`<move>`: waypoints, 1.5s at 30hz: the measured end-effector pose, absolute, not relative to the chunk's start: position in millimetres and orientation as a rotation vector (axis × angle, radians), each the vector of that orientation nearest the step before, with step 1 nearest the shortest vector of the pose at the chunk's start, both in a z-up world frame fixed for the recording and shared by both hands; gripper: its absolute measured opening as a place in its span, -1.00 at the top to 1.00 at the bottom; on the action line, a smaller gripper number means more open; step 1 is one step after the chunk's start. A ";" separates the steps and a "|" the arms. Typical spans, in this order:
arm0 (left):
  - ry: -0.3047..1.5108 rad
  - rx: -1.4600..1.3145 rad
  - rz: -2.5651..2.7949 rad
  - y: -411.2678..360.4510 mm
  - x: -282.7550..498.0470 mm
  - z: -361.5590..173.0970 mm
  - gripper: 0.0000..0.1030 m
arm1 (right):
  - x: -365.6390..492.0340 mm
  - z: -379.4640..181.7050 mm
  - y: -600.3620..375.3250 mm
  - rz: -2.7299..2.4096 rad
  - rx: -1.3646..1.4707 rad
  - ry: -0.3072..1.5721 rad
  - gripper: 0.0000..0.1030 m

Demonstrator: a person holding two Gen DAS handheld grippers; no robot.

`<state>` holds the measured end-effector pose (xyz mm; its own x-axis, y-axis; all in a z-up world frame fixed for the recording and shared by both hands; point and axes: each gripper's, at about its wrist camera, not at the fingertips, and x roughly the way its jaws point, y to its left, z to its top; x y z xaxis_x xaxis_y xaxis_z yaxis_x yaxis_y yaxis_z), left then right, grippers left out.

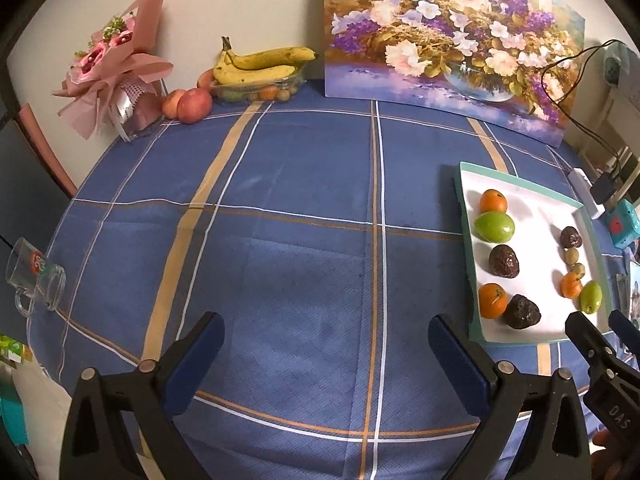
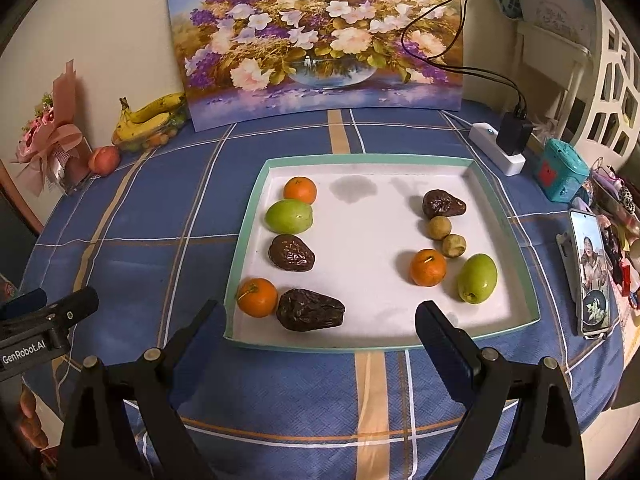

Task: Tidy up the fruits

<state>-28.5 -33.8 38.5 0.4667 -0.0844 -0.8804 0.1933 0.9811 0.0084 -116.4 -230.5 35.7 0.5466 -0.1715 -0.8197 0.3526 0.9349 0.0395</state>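
We see the desk (image 2: pixel 280 400) under its blue plaid cloth, and on it a white tray (image 2: pixel 356 347) with a teal rim holding the fruits in two loose columns. The left column runs away from us: a dark wrinkled fruit (image 2: pixel 310 309) lying with its long axis across the tray, an orange (image 2: pixel 257 297) touching it, another dark fruit (image 2: pixel 291 253), a green fruit (image 2: pixel 289 216) and a far orange (image 2: pixel 300 189). The right column holds a green fruit (image 2: pixel 477 278) tilted with its long axis roughly up the tray, an orange (image 2: pixel 428 267), two small tan fruits (image 2: pixel 440 227) and a dark fruit (image 2: pixel 443 204).

Our right gripper (image 2: pixel 320 320) hangs released and empty over the tray's near rim. Our left gripper (image 1: pixel 326 336) is also spread wide with nothing in it, over bare cloth well left of the tray.

We judge the main risk to be the round oranges rolling when a neighbour is lifted, since several fruits touch. A finger could also catch the raised rim and shove the tray.
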 end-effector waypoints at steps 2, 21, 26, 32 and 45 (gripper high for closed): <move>1.072 0.109 -0.170 -33.4 -28.9 38.8 -1.00 | -116.5 35.4 -230.4 -0.312 0.210 0.944 -0.86; 1.073 0.128 -0.176 -36.0 -29.2 38.2 -1.00 | -116.5 35.7 -230.0 -0.312 0.214 0.943 -0.86; 1.072 0.138 -0.179 -35.9 -29.0 38.0 -1.00 | -116.6 36.0 -229.3 -0.309 0.213 0.943 -0.86; 1.072 0.140 -0.180 -36.1 -28.5 38.0 -1.00 | -116.4 36.2 -229.6 -0.309 0.213 0.945 -0.86; 1.071 0.145 -0.178 -35.9 -29.4 37.9 -1.00 | -116.3 35.8 -229.3 -0.309 0.215 0.945 -0.86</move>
